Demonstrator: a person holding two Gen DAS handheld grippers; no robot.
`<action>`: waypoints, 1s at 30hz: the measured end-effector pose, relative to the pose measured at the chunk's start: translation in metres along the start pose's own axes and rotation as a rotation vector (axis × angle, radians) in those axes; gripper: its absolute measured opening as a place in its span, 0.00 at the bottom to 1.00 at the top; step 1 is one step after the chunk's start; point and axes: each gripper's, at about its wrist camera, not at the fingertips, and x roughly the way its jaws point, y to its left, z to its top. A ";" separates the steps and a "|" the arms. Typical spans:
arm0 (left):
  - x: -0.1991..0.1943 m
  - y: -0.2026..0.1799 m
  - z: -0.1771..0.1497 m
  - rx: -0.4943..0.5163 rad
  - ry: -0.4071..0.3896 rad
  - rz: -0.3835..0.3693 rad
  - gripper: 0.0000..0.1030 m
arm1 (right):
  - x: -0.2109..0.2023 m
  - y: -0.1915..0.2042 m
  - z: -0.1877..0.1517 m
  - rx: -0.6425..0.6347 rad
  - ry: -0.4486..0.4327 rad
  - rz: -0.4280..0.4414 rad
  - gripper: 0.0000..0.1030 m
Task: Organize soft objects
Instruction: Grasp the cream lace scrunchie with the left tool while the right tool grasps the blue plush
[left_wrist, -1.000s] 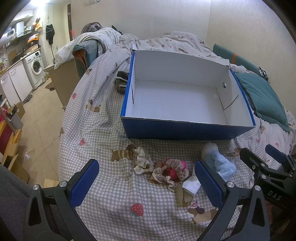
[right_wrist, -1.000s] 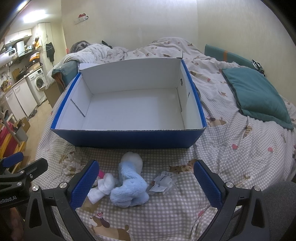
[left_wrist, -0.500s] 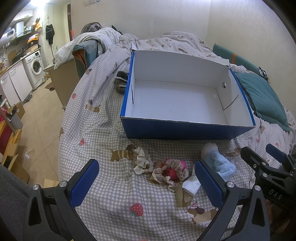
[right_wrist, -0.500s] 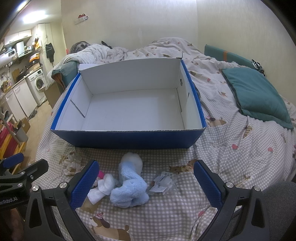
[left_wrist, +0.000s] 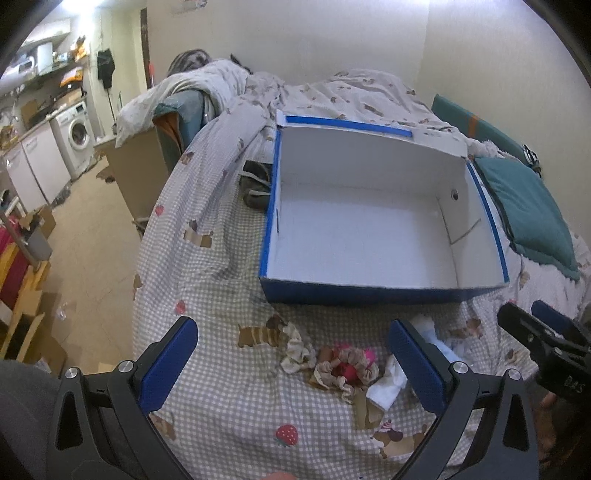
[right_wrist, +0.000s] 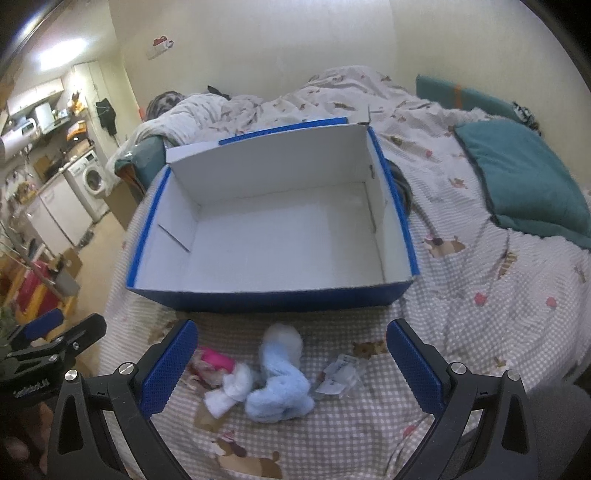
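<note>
Below, both tools appear with their blue-padded fingers spread wide and nothing between them. Left gripper (left_wrist: 291, 365): held above the checked bedspread (left_wrist: 229, 398), its opening framing a cream scrunchie (left_wrist: 295, 347) and, just right of it, a beige ruffled scrunchie (left_wrist: 345, 371) wrapped around something pink. A white fluffy sock (left_wrist: 388, 387) lies beside the right finger, partly hidden by it. Right gripper (right_wrist: 291, 365): likewise above the bedspread (right_wrist: 461, 321), its opening framing a light blue fluffy sock (right_wrist: 279, 384), with the white fluffy sock (right_wrist: 231, 389) touching it on the left and a pink item (right_wrist: 214, 360) just beyond, blurred. A small clear packet with a paper tag (right_wrist: 341, 374) lies near the blue sock on the right. Each tool shows at the edge of the other's view, the right one (left_wrist: 546, 339) at the far right and the left one (right_wrist: 55, 339) at the far left.

Beyond the soft items stands a blue cardboard box (left_wrist: 369, 293), white inside, its lid flap upright at the back; in the right wrist view the box (right_wrist: 273, 301) likewise holds nothing. A teal pillow (right_wrist: 528, 177) lies well to the right of it, and a washing machine (left_wrist: 79, 138) stands in the far left background.
</note>
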 end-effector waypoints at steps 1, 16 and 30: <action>0.001 0.005 0.006 -0.013 0.013 0.000 1.00 | 0.000 -0.001 0.004 0.001 0.007 0.011 1.00; 0.114 0.019 -0.002 -0.091 0.442 -0.021 0.79 | 0.047 -0.043 0.004 0.101 0.216 0.061 1.00; 0.155 -0.011 -0.028 -0.046 0.531 -0.067 0.12 | 0.068 -0.051 -0.003 0.152 0.254 0.092 1.00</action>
